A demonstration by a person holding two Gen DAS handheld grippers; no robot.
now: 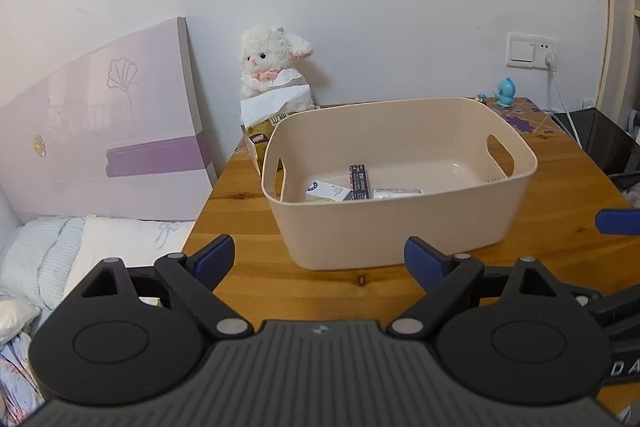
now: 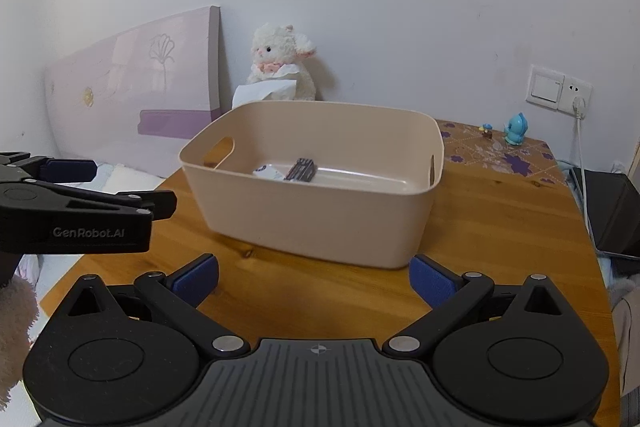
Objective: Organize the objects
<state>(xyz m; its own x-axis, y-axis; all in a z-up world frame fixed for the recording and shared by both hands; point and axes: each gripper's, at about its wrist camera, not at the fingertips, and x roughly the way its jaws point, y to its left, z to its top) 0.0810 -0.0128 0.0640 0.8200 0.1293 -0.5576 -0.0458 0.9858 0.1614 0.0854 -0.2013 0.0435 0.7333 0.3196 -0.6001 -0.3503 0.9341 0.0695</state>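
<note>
Nearest you: left gripper (image 1: 319, 261) and right gripper (image 2: 314, 279), jaws of both spread wide and holding nothing, side by side over the bare wooden surface (image 2: 320, 291). Straight ahead of both jaws, about equally near: beige bin (image 1: 400, 227), long axis crosswise to your reach, small boxes (image 1: 344, 187) lying in its left half. Beyond it, against the wall: plush lamb (image 1: 272, 63), tissue pack (image 1: 264, 107), blue figurine (image 2: 517, 129), all loose.

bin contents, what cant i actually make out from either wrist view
- Near floor of the beige bin: in both views its front wall hides it, so further items cannot be ruled out.
- Dark flat pack and white box: print too small to read; the right wrist view shows only their tops.
- Tissue pack: the bin covers it partly in the left view, almost wholly in the right.
</note>
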